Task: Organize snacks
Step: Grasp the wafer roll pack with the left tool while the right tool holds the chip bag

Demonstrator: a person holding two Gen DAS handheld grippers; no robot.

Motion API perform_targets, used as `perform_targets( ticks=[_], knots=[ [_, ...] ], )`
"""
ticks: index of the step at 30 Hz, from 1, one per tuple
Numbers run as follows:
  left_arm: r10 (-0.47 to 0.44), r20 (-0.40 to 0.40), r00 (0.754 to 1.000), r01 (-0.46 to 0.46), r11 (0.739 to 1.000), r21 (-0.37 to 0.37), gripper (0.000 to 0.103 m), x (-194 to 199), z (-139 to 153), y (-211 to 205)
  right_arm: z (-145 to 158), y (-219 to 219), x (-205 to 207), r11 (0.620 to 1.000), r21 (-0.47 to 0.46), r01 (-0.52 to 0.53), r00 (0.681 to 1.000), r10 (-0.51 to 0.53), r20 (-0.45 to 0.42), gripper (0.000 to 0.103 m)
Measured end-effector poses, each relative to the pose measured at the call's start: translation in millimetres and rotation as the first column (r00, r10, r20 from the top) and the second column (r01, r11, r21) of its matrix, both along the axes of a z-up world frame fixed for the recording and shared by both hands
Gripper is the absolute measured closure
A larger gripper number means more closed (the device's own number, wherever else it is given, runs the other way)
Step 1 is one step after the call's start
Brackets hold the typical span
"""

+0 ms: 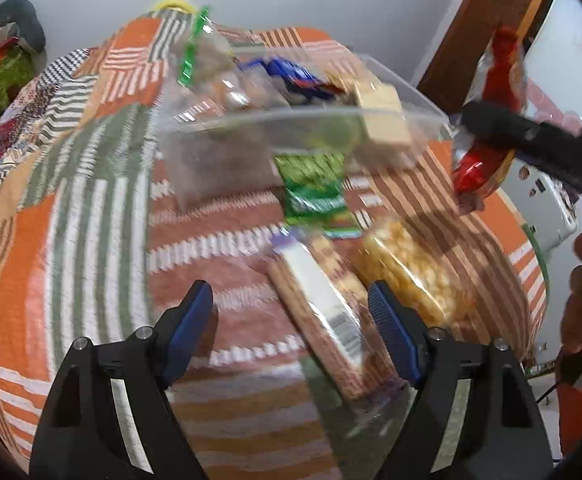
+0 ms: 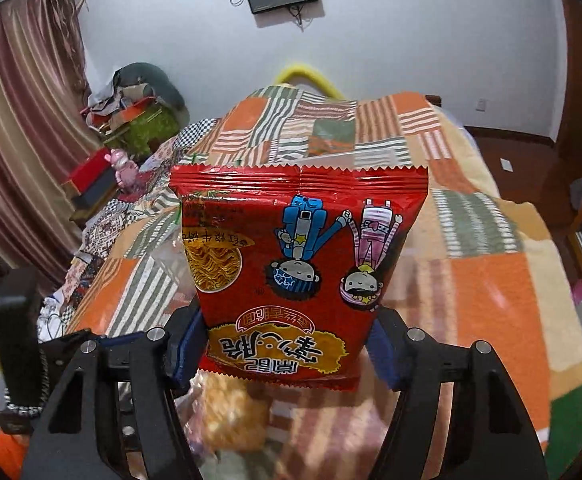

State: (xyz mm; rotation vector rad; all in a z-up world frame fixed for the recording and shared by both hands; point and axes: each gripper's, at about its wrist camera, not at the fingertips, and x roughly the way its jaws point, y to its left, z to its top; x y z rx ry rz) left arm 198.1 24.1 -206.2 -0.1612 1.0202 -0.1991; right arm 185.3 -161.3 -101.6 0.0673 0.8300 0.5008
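Observation:
A red noodle snack bag [image 2: 299,248] with cartoon figures stands upright in my right gripper [image 2: 287,332], whose pads are shut on its lower end, lifted above the bed. From the left wrist view the same red bag [image 1: 499,80] hangs at the right, beside a clear plastic bin [image 1: 291,116] that holds several snacks. My left gripper [image 1: 290,294] is open above a long wafer pack [image 1: 319,304] lying on the blanket, its pads apart from it. A yellow snack bag [image 1: 411,268] and a green packet [image 1: 315,188] lie close by.
The patchwork blanket [image 1: 91,200] covers the bed, which drops off at the right edge. A person's hand [image 1: 579,280] holds the right gripper there. Clutter and boxes [image 2: 131,128] are piled by the curtain at the left. The yellow snack bag [image 2: 231,416] lies under my right gripper.

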Motion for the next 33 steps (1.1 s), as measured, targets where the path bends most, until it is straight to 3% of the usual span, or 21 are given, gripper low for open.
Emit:
perform_targets(
  ticks=[7, 13, 15, 17, 21, 33],
  knots=[
    [0.004, -0.042, 0.999, -0.004, 1.0, -0.009, 0.022, -3, -20, -18, -2, -22, -9, 1.0, 0.0, 0.028, 1.0, -0.028, -0.013, 0.038],
    [0.066, -0.021, 0.998, -0.063, 0.991, 0.118, 0.024, -1, -26, -9, -4, -29, -11, 0.999, 0.008, 0.034, 0.999, -0.034, -0.021, 0.038],
    [0.073, -0.01, 0.997, -0.072, 0.992, 0.105, 0.036, -1, -26, -5, -4, -29, -12, 0.999, 0.009, 0.034, 0.999, -0.034, -0.022, 0.038],
    [0.062, 0.003, 0.998, -0.062, 0.993, 0.102, 0.058, -2, -23, -5, -5, -28, -12, 0.999, 0.006, 0.033, 0.999, -0.033, -0.025, 0.038],
    [0.045, 0.013, 0.999, -0.047, 0.992, 0.115, 0.058, -2, -21, -8, -5, -25, -10, 1.0, 0.004, 0.027, 0.999, -0.027, -0.032, 0.038],
    [0.037, 0.169, 0.985, -0.051, 0.995, 0.08, 0.058, -7, 47, -1, 5, -28, -7, 0.999, 0.002, 0.038, 0.999, -0.038, 0.016, 0.038]
  ],
)
